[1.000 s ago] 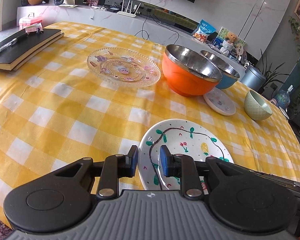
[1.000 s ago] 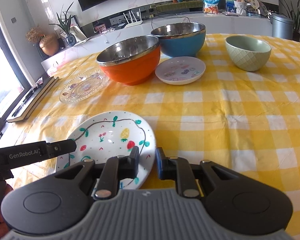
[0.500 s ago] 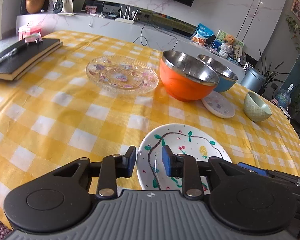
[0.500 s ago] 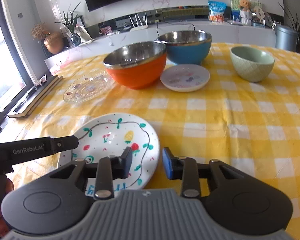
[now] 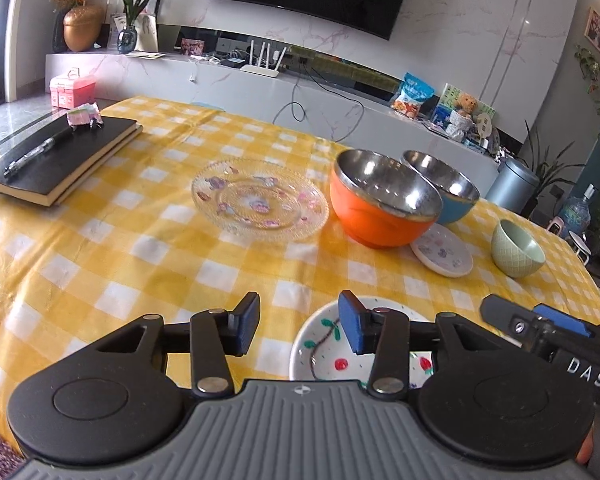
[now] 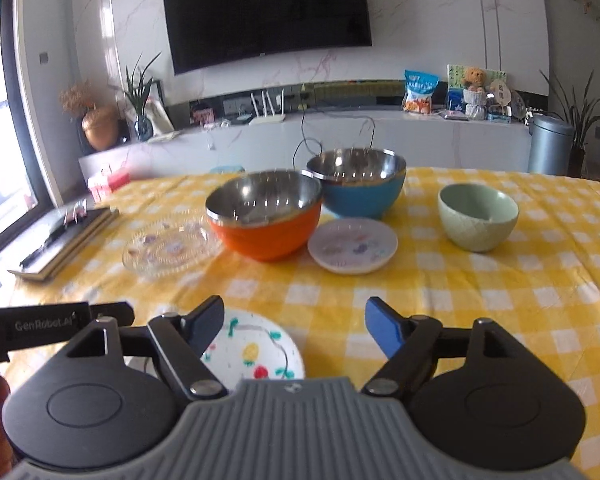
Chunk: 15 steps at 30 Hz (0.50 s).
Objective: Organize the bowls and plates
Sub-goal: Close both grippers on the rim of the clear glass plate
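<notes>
Left gripper (image 5: pixel 298 326) sits at the bottom centre of its own view, jaws parted and having just been opening; only tablecloth shows in the gap, nothing gripped. Right gripper (image 6: pixel 294 326) likewise at the bottom centre of the right wrist view, jaws spread wider, also just been opening, nothing between the pads. The painted plate (image 5: pixel 324 354) lies flat on the yellow checked tablecloth (image 5: pixel 140 248) at the lower middle of the left view, released; its near half is hidden behind the gripper body, and the right blue pad overlaps its upper rim in the picture, contact not determinable. In the right view the same plate appears at lower left of centre, its left edge covered by the dark left finger and its bottom cut by the grey housing. Centre frame, left view: glass plate (image 5: pixel 260 204), orange bowl (image 5: pixel 380 208) just right of it, blue bowl (image 5: pixel 450 192) partly hidden behind the orange one. Small white saucer (image 5: pixel 444 254) lies just below the orange bowl's right side; whether they touch is unclear. Green bowl (image 5: pixel 518 248) stands apart at the right. Black notebook (image 5: pixel 56 156) with a pen on it at upper left. Right view is motion-blurred, so the plate patterns are hard to read.
</notes>
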Motion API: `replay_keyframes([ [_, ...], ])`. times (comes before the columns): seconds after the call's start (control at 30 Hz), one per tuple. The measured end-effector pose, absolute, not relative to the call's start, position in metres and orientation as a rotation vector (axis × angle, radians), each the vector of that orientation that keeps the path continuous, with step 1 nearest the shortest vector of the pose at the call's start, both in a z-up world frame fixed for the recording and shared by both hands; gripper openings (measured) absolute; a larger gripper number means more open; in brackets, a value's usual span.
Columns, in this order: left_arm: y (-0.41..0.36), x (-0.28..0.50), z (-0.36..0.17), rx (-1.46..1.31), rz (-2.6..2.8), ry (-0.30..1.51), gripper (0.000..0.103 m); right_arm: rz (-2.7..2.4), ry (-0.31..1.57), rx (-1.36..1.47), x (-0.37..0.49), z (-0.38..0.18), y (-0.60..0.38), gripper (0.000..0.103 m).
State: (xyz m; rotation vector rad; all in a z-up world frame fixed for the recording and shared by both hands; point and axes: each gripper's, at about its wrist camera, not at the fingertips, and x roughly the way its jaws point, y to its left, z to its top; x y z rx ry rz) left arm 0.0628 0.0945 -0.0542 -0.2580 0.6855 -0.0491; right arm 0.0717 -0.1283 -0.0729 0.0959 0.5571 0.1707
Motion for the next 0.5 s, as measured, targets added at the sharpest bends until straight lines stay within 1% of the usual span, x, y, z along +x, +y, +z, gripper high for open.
replay_keyframes([
  [0.1, 0.103, 0.071, -0.048, -0.275, -0.035, 0.674, 0.052, 0.161, 0.527, 0.079, 0.081, -0.066, -0.123, 0.077],
  [0.23, 0.114, 0.084, -0.041, -0.288, -0.02, 0.648, 0.055, 0.186, 0.522, 0.044, 0.098, -0.059, -0.109, 0.077],
  [0.33, 0.122, 0.094, -0.039, -0.302, -0.013, 0.638, 0.058, 0.212, 0.547, 0.037, 0.113, -0.058, -0.096, 0.088],
  [0.43, 0.127, 0.104, -0.04, -0.311, 0.001, 0.635, 0.06, 0.224, 0.561, 0.053, 0.127, -0.062, -0.085, 0.088],
  [0.5, 0.13, 0.109, -0.042, -0.318, 0.003, 0.635, 0.06, 0.245, 0.563, 0.076, 0.135, -0.064, -0.079, 0.087],
])
